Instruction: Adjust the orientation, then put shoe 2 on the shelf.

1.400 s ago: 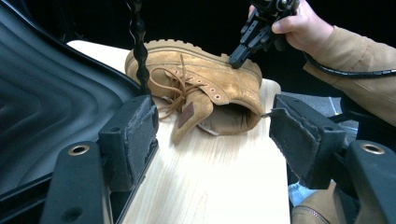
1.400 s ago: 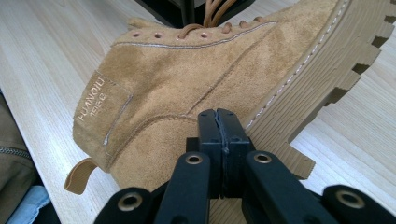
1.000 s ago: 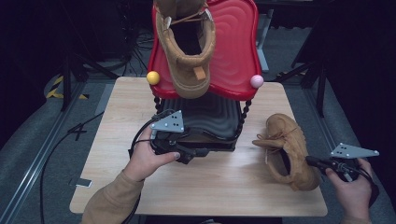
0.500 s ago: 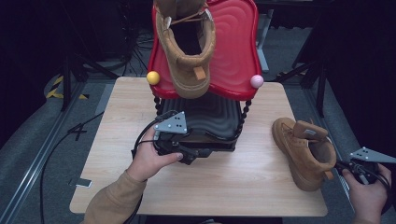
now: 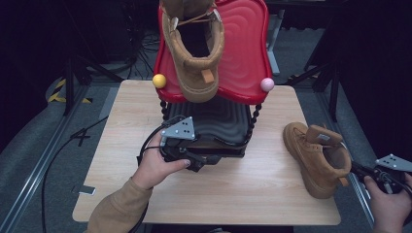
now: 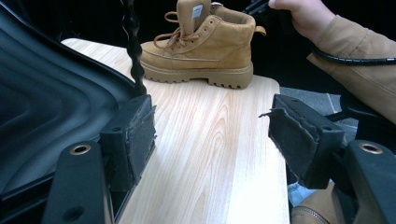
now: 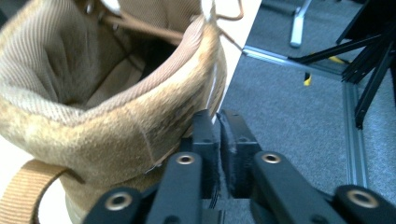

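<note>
While upright, boot (image 5: 318,158) adjoins right hand-held gripper (image 5: 362,170).

Your sleeves (image 5: 116,208) are tan. Each gripper (image 5: 182,145) is black, with brass-coloured rivets, worn dark foam pads (image 6: 140,135), a drilled grey three-cornered plate (image 5: 180,128) and black cable (image 5: 145,145).

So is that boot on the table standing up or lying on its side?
Standing up. The boot on the table rests flat on its ridged sole near the table edge, with its opening facing upward.
</note>
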Action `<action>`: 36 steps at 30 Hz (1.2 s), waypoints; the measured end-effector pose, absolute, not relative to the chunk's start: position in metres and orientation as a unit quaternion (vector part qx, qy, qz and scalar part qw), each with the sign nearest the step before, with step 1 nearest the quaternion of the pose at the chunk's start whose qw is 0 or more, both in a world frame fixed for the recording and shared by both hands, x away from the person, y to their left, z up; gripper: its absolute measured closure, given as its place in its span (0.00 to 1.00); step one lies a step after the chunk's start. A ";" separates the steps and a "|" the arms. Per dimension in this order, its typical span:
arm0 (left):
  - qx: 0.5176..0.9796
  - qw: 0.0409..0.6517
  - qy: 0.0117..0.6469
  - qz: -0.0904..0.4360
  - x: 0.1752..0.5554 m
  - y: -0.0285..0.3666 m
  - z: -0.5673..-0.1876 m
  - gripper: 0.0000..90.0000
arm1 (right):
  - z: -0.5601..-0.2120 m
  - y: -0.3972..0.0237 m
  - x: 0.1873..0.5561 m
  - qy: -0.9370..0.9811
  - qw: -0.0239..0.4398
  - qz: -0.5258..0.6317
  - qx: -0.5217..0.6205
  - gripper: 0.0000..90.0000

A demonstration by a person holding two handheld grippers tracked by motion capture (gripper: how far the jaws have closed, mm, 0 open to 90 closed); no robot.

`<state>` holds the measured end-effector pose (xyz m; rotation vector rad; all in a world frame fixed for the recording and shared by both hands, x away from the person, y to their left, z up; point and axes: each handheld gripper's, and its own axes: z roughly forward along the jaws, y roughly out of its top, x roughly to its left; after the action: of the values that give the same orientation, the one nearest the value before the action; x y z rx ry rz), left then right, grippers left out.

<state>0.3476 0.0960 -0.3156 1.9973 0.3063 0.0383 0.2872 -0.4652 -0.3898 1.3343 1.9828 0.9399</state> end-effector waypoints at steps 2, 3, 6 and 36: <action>0.837 0.532 0.128 0.016 0.347 0.096 -0.316 0.35 | -0.387 -0.466 0.286 0.730 0.293 0.357 0.503 0.86; 0.837 0.531 0.128 0.017 0.347 0.096 -0.316 0.35 | -0.386 -0.466 0.286 0.723 0.300 0.357 0.511 0.83; 0.838 0.530 0.130 0.017 0.347 0.097 -0.316 0.35 | -0.382 -0.465 0.286 0.718 0.315 0.357 0.507 0.81; 0.845 0.508 0.165 0.026 0.338 0.118 -0.326 0.35 | -0.344 -0.436 0.374 0.797 0.231 0.406 0.383 0.51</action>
<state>0.3380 0.1178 -0.3259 2.0360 0.3978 0.0630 0.3738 -0.4360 -0.3445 1.0524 2.1928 1.1159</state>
